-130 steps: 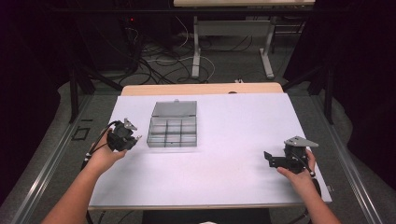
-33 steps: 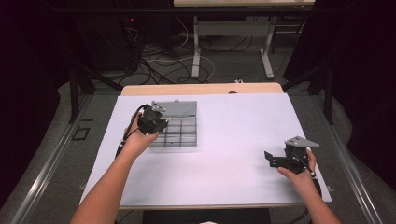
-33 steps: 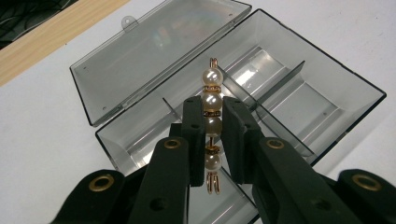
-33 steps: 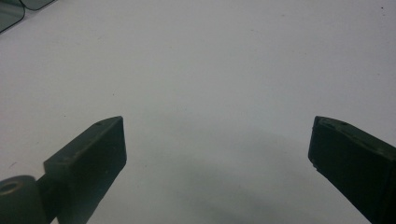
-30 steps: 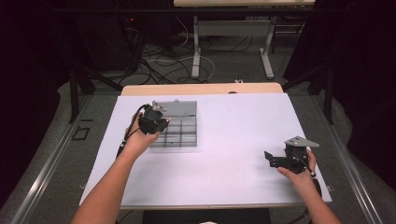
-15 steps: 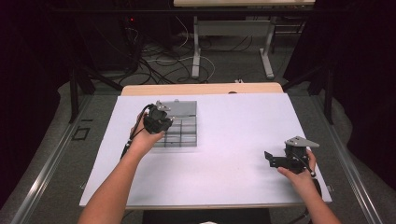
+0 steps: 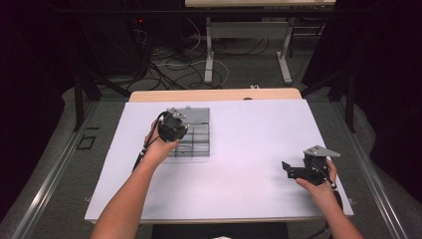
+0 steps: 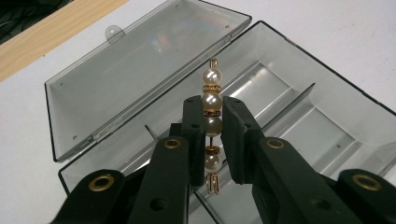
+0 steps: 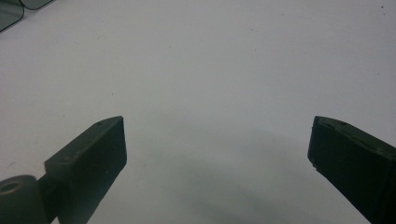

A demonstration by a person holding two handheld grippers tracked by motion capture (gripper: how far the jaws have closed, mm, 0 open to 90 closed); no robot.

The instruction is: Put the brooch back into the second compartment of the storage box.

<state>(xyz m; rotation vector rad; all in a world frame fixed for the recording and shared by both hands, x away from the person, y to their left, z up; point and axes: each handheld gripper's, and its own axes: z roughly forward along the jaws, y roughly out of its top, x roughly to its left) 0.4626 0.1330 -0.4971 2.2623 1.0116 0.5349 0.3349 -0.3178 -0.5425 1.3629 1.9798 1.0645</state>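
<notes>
**Pearl pin held over the open box**

White surface (image 7: 249, 149) under dark surroundings, cables on the floor behind. Toward its far left sits a clear compartment box (image 8: 299, 116), its lid (image 8: 140, 79) folded back flat on the surface.

Left gripper (image 8: 208, 122) hangs over the box with its fingers clamped on a pearl pin (image 8: 212, 100). The pin stands upright between the pads, one pearl and the gold tip above them, another pearl and a gold end below, over a divider rather than squarely over one compartment. Right gripper (image 7: 293, 168) rests on the surface near the right edge, well apart from the box, fingers (image 9: 93, 144) wide apart with nothing between them.

Risks, as I judge them:
- The grip is on round, smooth pearls, so the pin could swivel or slip out early and bounce off a divider.
- Released from here, it may straddle two compartments or land in the wrong one.
- Lowering further could catch the bottom end on a divider and shove the light, unheld box.
</notes>
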